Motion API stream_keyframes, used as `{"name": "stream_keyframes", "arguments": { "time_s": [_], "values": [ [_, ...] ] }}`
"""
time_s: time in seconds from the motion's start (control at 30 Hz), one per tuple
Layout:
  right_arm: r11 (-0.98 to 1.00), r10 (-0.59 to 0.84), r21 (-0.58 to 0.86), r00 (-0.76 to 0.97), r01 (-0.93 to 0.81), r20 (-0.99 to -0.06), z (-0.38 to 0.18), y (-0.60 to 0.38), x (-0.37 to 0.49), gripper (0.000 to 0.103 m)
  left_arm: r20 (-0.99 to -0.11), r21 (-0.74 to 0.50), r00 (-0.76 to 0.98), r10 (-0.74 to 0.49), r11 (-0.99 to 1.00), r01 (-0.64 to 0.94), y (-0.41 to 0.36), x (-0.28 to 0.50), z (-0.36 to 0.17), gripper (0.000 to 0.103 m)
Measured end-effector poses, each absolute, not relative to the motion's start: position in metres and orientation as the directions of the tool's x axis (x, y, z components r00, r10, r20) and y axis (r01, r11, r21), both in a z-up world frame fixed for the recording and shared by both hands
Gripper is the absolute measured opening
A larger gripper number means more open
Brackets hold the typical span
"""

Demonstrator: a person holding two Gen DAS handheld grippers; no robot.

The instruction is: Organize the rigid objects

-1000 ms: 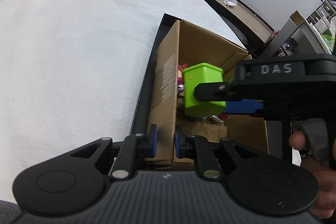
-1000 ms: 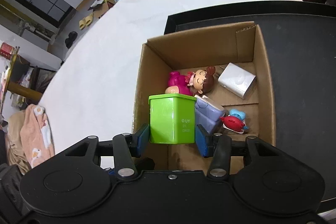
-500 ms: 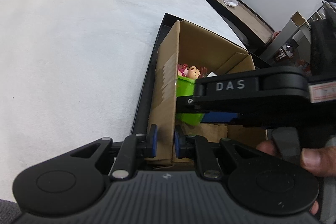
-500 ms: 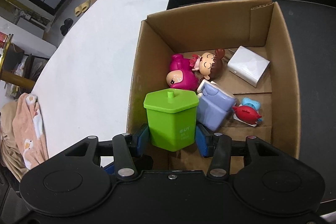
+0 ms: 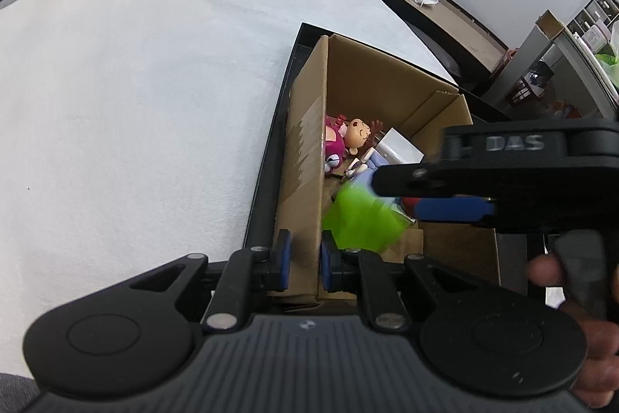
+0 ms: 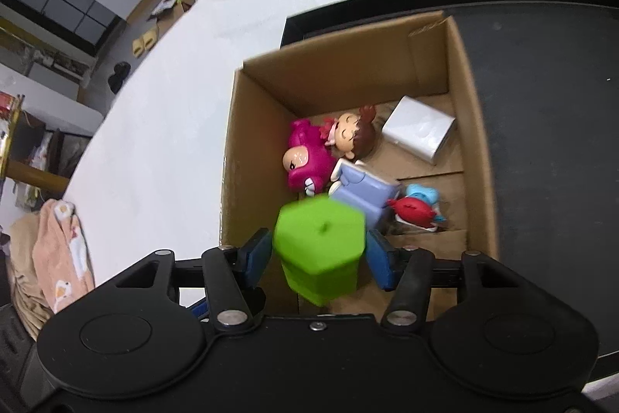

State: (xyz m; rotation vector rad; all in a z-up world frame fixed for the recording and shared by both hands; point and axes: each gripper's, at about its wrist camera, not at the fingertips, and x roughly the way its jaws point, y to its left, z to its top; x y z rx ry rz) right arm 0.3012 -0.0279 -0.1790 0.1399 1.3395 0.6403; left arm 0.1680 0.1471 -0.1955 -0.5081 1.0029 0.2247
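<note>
A green hexagonal block [image 6: 320, 250] is blurred with motion between my right gripper's [image 6: 318, 258] spread fingers, apart from both pads, over the near part of the cardboard box [image 6: 348, 64]. In the left wrist view the green block [image 5: 361, 219] is below the right gripper [image 5: 437, 192], inside the box. My left gripper [image 5: 302, 260] is shut on the box's near left wall [image 5: 305, 180]. In the box lie a pink figure [image 6: 307, 157], a doll [image 6: 350, 138], a white box [image 6: 419, 130], a lilac block [image 6: 365, 194] and a red and blue toy [image 6: 416, 209].
The box stands on a black tray [image 5: 267, 173] beside a white cloth-covered surface [image 5: 135, 84]. The black tray surface [image 6: 541, 103] extends to the right of the box. A peach towel [image 6: 58, 258] lies off to the left, below the table.
The right gripper carried the green block over the box and lowered it. Its fingers have opened and the block is loose and dropping. The left gripper has stayed clamped on the box wall.
</note>
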Motion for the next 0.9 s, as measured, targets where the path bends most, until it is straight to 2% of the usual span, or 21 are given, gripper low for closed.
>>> {"name": "stream_keyframes", "arguments": {
  "time_s": [0.2, 0.4, 0.5, 0.57, 0.6, 0.67, 0.77, 0.83, 0.9],
  "values": [
    [0.817, 0.529, 0.464, 0.128, -0.342, -0.839, -0.161, -0.044, 0.301, 0.055, -0.872, -0.258, 0.489, -0.033, 0.879, -0.401, 0.140, 0.174, -0.193, 0.014],
    [0.821, 0.539, 0.467, 0.175, -0.330, -0.824, -0.149, -0.062, 0.301, 0.063, -0.891, -0.220, 0.453, -0.024, 0.897, -0.385, 0.133, 0.175, -0.187, 0.015],
    [0.828, 0.530, 0.448, 0.211, -0.337, -0.821, -0.142, -0.068, 0.298, 0.073, -0.898, -0.215, 0.440, -0.027, 0.897, -0.385, 0.131, 0.175, -0.182, 0.017],
    [0.840, 0.514, 0.426, 0.243, -0.335, -0.822, -0.138, -0.074, 0.296, 0.085, -0.899, -0.214, 0.437, -0.027, 0.898, -0.384, 0.130, 0.176, -0.176, 0.018],
    [0.845, 0.508, 0.416, 0.258, -0.336, -0.822, -0.135, -0.076, 0.295, 0.086, -0.898, -0.212, 0.440, -0.025, 0.899, -0.383, 0.130, 0.176, -0.173, 0.018],
    [0.851, 0.499, 0.404, 0.281, -0.335, -0.819, -0.131, -0.082, 0.294, 0.086, -0.896, -0.202, 0.443, -0.016, 0.904, -0.376, 0.128, 0.178, -0.165, 0.021],
    [0.862, 0.486, 0.388, 0.316, -0.325, -0.814, -0.123, -0.091, 0.292, 0.088, -0.892, -0.198, 0.453, -0.014, 0.911, -0.362, 0.124, 0.181, -0.152, 0.030],
    [0.867, 0.481, 0.383, 0.339, -0.319, -0.808, -0.117, -0.099, 0.291, 0.090, -0.889, -0.192, 0.459, -0.010, 0.916, -0.352, 0.120, 0.182, -0.144, 0.042],
    [0.874, 0.472, 0.374, 0.364, -0.310, -0.803, -0.112, -0.107, 0.289, 0.092, -0.885, -0.188, 0.466, -0.011, 0.923, -0.336, 0.116, 0.183, -0.137, 0.048]
  ]
}}
